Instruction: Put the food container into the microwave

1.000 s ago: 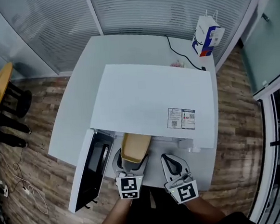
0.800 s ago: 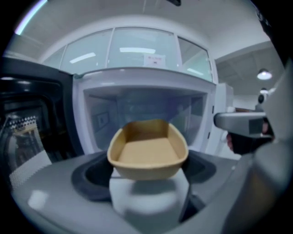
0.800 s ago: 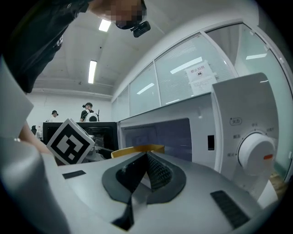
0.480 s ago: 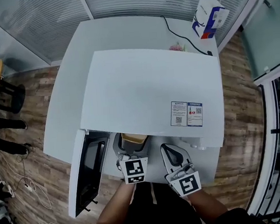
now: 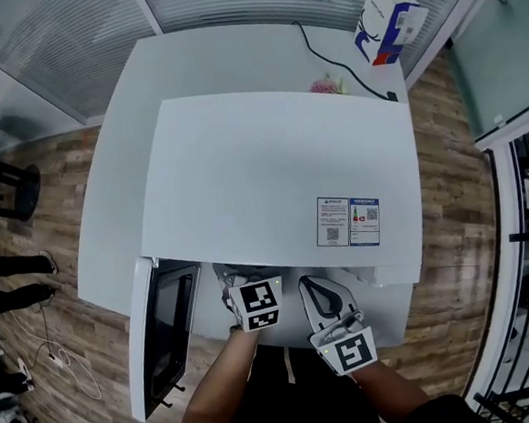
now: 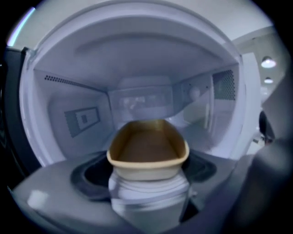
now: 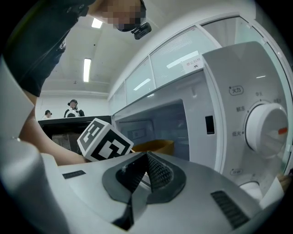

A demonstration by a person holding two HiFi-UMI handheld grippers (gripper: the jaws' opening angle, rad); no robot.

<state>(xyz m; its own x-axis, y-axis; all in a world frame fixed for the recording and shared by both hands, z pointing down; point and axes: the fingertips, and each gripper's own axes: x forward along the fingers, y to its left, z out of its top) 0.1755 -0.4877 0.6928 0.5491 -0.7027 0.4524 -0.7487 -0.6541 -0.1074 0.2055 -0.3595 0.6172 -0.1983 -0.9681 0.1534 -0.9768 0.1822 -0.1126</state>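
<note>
We are holding the tan food container by its near end, the left claw clamped on it, and the container is reaching inside the cavity of the white microwave, which is standing on the table with its door swung open at the left. Our right claw is hovering pressed together and empty near the dial.

On top of the microwave, near its front right corner, a white sticker carries two QR codes and print too small to read. On the microwave's front panel, above the dial, an oval label appears to read 火力. Smaller Chinese marks ring the dial, unreadable. Behind the microwave, a bag bears illegible blue-and-red print.
</note>
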